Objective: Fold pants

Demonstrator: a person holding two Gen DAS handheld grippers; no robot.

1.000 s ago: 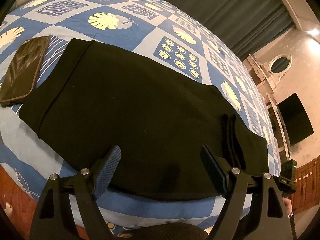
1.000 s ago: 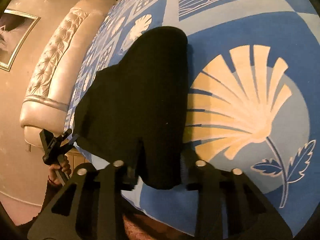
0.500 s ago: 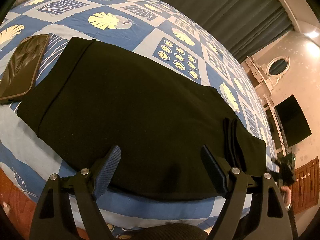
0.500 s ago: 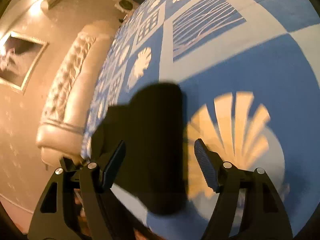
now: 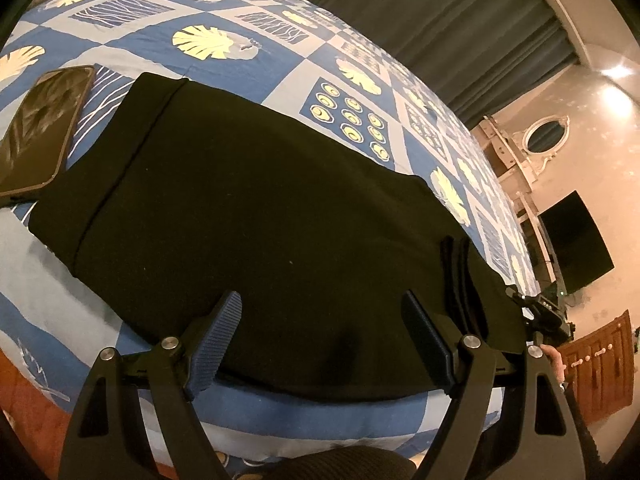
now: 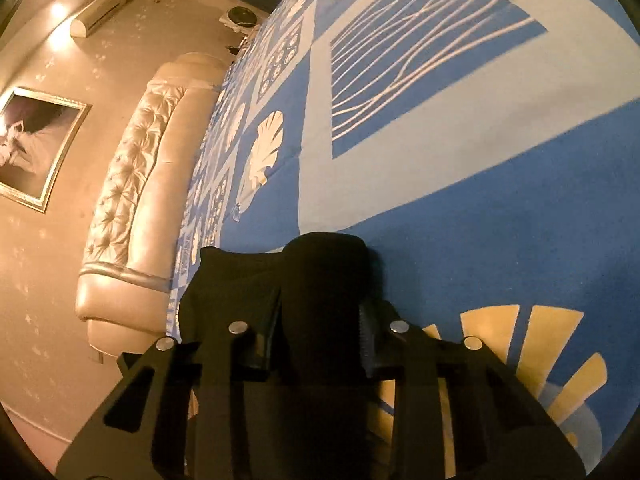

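The black pants [image 5: 260,216] lie flat across the blue patterned bedspread [image 5: 240,64], waistband at the left, leg ends at the right. My left gripper [image 5: 320,336] is open and empty, hovering above the near edge of the pants. In the right wrist view my right gripper [image 6: 320,336] is shut on the black leg end of the pants [image 6: 324,272], which bunches up between the fingers just above the bedspread [image 6: 480,184]. The right gripper also shows small at the pants' right end in the left wrist view [image 5: 540,316].
A dark phone [image 5: 40,140] lies on the bed just left of the waistband. A padded cream headboard [image 6: 132,208] runs along the bed's far side. Dark curtains [image 5: 460,20], a TV [image 5: 576,240] and wooden drawers [image 5: 600,364] stand beyond the bed.
My right gripper opened half a second ago, then moved forward and closed again on the leg end of the pants. The left gripper has stayed open over the near edge.
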